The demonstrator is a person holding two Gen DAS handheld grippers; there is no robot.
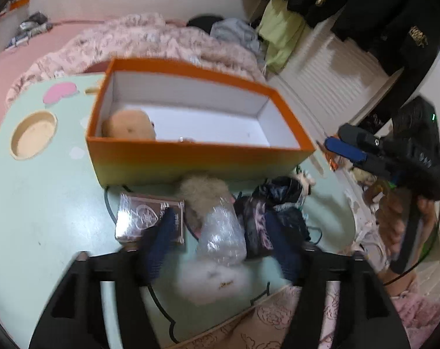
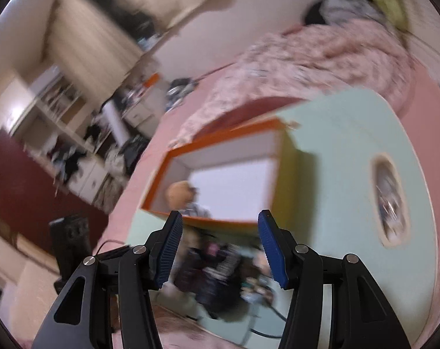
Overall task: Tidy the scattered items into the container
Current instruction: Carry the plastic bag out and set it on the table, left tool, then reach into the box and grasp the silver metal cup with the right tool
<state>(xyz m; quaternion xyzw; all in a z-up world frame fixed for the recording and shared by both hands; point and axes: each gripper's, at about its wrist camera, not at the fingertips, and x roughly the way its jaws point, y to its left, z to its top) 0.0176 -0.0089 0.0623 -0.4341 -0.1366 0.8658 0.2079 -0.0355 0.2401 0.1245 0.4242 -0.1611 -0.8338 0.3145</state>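
Both grippers spread, nothing pinched: left gripper over the clear bag, right gripper clear. One orange box on table, one plush ball inside.

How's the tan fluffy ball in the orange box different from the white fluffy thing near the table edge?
The tan fluffy ball is peach-brown; the white fluffy piece is pale white. The tan ball already lies inside the orange box, at its left end; the white piece lies outside on the green table, just below a clear plastic bag and between the left gripper fingers, which are not touching it. Both look soft and furry.
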